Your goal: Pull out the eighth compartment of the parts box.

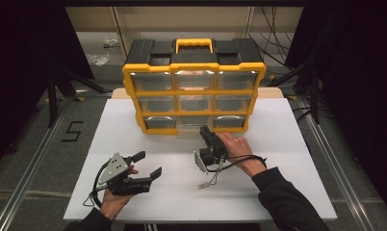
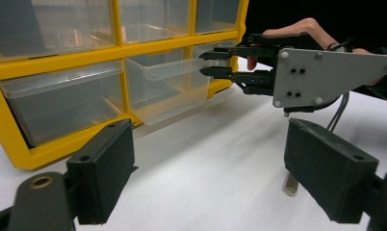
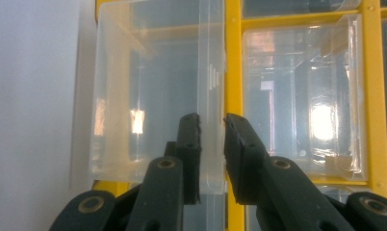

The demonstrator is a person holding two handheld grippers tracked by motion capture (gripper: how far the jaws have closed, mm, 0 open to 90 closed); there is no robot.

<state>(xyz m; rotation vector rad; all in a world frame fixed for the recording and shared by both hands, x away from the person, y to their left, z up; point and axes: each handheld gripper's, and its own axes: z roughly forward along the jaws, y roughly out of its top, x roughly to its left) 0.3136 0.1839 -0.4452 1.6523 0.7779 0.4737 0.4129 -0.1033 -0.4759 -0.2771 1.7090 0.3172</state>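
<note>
Meanwhile the right gripper point(image 1: 205, 131) had its jaws pinched on the front lip of the clear drawer point(image 2: 170, 84), which stood partly pulled out of the bottom middle slot of the yellow organizer point(image 1: 194, 77). Well apart on the white table point(image 1: 278, 187), the left gripper point(image 1: 148, 166) rested with jaws spread wide, holding nothing.

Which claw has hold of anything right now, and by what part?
The right claw is closed on the front lip of the pulled-out clear drawer, bottom row, middle, of the yellow organizer. The left claw is open and holds nothing.
</note>
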